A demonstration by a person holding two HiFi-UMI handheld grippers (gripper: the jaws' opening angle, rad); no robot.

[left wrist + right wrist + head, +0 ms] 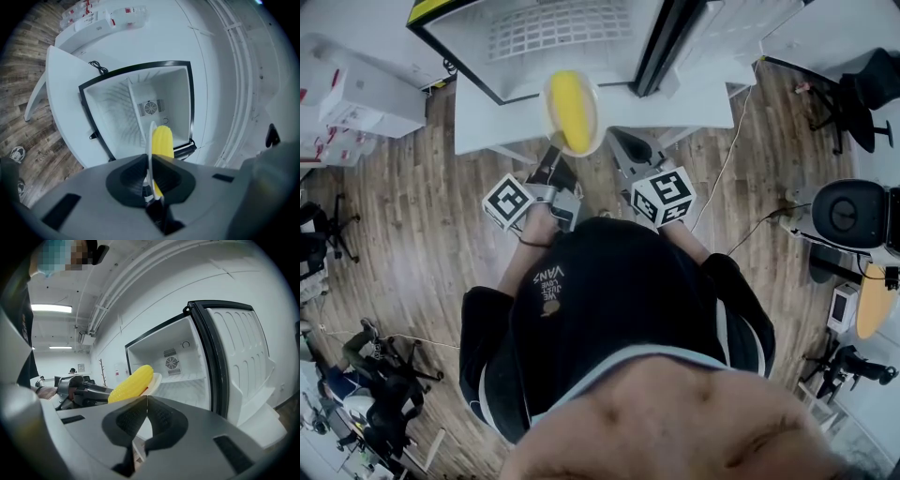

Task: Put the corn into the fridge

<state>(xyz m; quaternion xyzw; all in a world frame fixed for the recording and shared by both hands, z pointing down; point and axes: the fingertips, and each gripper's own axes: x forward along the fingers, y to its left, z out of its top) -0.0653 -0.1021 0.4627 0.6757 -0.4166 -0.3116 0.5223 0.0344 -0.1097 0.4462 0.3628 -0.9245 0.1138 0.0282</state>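
Observation:
A yellow corn cob (571,111) lies on a small white plate (551,103), held up in front of the open white fridge (534,37). My left gripper (555,148) is shut on the plate's near rim. In the left gripper view the plate (151,140) stands edge-on between the jaws, with the corn (163,140) on its right side and the fridge's inside (117,108) beyond. My right gripper (622,150) is just right of the plate, shut with nothing in it. Its view shows the corn (131,383), the plate (155,380), the left gripper (86,391) and the fridge shelf (183,385).
The fridge door (243,357) stands swung open on the right, its dark edge (664,42) beside the plate. White boxes (356,94) stand at the left, office chairs (848,211) at the right. A cable (731,150) runs over the wooden floor.

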